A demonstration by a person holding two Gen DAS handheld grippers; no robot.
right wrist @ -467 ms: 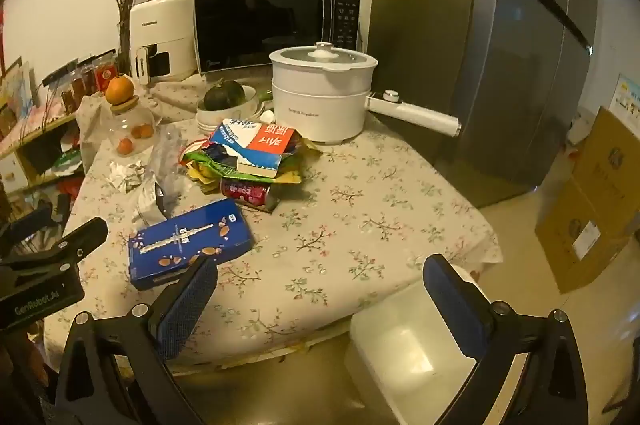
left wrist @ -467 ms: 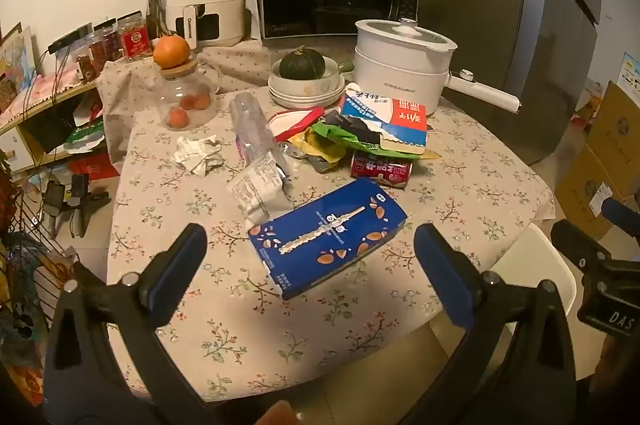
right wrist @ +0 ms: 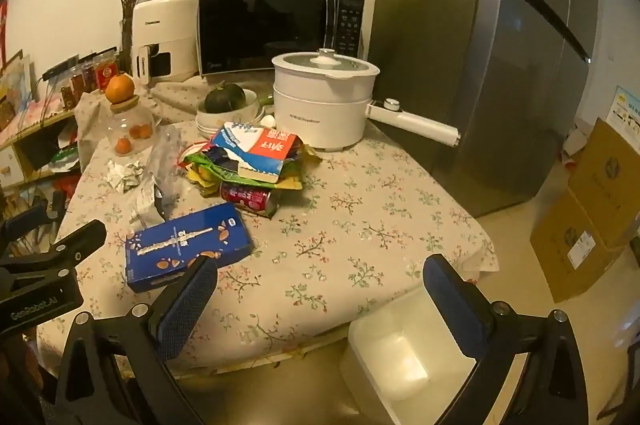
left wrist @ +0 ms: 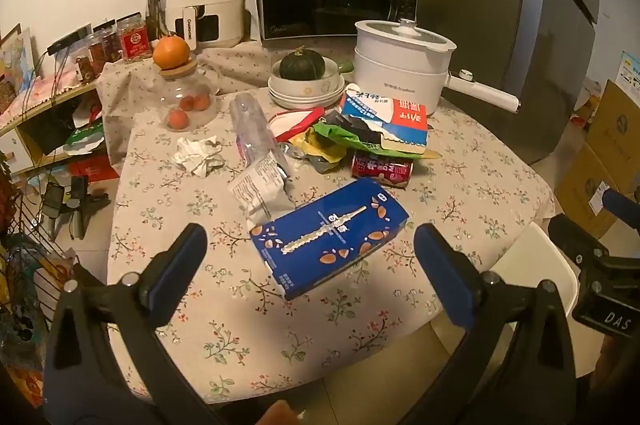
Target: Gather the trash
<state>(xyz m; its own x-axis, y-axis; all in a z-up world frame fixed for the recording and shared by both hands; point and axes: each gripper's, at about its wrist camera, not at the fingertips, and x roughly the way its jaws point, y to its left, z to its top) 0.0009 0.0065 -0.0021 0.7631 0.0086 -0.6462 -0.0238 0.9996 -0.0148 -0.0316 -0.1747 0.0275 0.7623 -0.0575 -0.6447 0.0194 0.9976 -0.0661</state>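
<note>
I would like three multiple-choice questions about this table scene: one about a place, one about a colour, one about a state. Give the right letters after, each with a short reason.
1. Where does the orange sit?
A. on the lid of the glass jar
B. in the bowl
C. on the floor

2. What colour is the flat box nearest the left hand-held gripper?
A. green
B. blue
C. yellow

3. In what state is the right hand-held gripper?
A. shut on the red can
B. shut on nothing
C. open, holding nothing

Answers:
1 A: the orange rests on the wooden lid of the glass jar.
2 B: its top face is dark blue with a white stripe.
3 C: its two fingers stand wide apart, with only tablecloth and a white bin behind the gap.
</note>
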